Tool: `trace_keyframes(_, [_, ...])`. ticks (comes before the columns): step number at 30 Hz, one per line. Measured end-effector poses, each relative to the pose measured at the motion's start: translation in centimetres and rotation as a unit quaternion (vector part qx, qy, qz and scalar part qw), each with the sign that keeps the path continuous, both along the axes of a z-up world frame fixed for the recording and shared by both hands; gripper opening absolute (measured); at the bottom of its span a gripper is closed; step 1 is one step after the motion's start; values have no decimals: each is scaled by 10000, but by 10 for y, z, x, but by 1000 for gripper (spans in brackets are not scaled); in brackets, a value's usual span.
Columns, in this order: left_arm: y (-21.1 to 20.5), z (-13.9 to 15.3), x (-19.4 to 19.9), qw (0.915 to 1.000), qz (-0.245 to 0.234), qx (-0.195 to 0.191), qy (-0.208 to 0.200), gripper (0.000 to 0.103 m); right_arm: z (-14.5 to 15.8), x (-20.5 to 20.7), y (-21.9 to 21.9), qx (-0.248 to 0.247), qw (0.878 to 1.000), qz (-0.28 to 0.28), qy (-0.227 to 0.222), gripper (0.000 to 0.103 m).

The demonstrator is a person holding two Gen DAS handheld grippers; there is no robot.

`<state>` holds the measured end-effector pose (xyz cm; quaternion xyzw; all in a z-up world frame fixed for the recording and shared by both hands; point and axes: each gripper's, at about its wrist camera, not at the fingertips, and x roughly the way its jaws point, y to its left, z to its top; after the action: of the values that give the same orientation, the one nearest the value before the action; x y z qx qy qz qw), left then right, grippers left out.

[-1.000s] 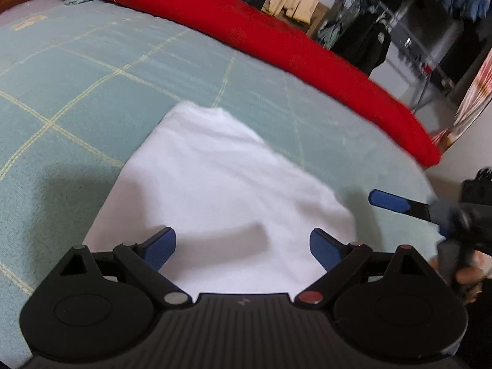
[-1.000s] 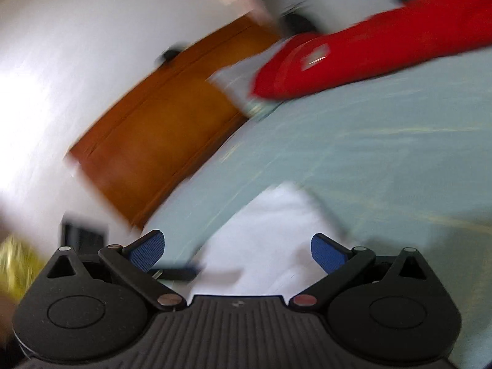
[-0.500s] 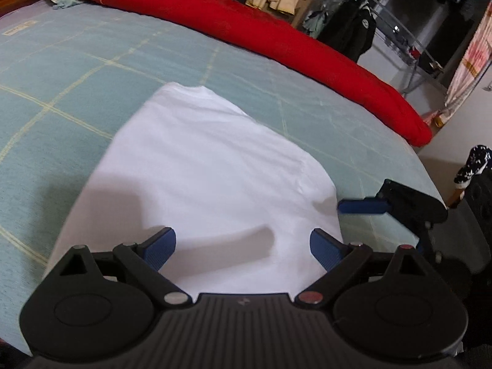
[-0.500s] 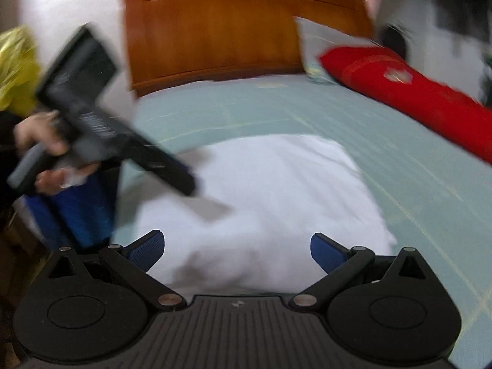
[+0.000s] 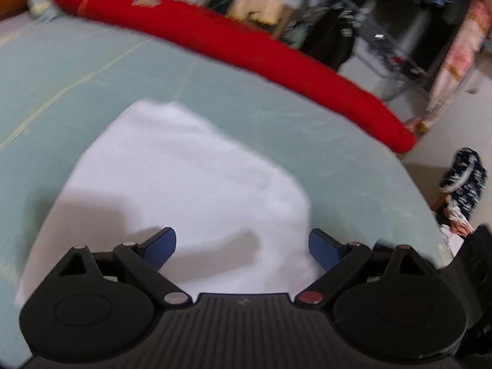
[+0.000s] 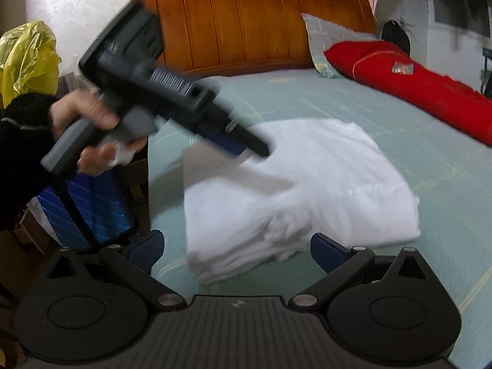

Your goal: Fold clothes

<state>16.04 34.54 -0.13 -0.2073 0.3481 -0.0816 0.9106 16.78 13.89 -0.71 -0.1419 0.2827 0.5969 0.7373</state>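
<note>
Taking the folded white garment [image 6: 307, 184] as the landmark: it is lying on the pale green bed [image 6: 430, 166], toward the near edge, folded into a thick rectangle with its layered edges facing the right wrist camera.

To its left, a hand [image 6: 89, 129] in a dark fuzzy sleeve is holding the left gripper [image 6: 246, 146], which is hanging over the garment's left part, its dark fingers angled down toward the cloth. Seen from its own camera, the left gripper [image 5: 243, 246] is standing released; its jaws have just been closing a little, and nothing is sitting between the blue pads [image 5: 161, 247], which are poised above the white fabric.

Below the garment's near edge, the right gripper [image 6: 235, 250] is hovering with its jaws spread wide and empty, clear of the cloth.

Behind the garment, a wooden headboard [image 6: 252, 21] is standing. To its right, a long red bolster [image 6: 424, 89] is lying along the bed's far side.
</note>
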Motion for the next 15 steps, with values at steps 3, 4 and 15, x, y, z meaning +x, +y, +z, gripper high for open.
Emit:
trace_keyframes(3, [-13, 2, 31, 9996, -249, 66, -129, 55, -2, 1, -15, -9, 9996, -224, 155, 103])
trace_keyframes(4, [-18, 1, 42, 9993, -326, 92, -140, 54, -3, 3, -18, 14, 9993, -308, 207, 103])
trace_keyframes(15, [-32, -46, 140, 9953, -148, 898, 340, 54, -18, 31, -59, 282, 9926, -948, 699, 103])
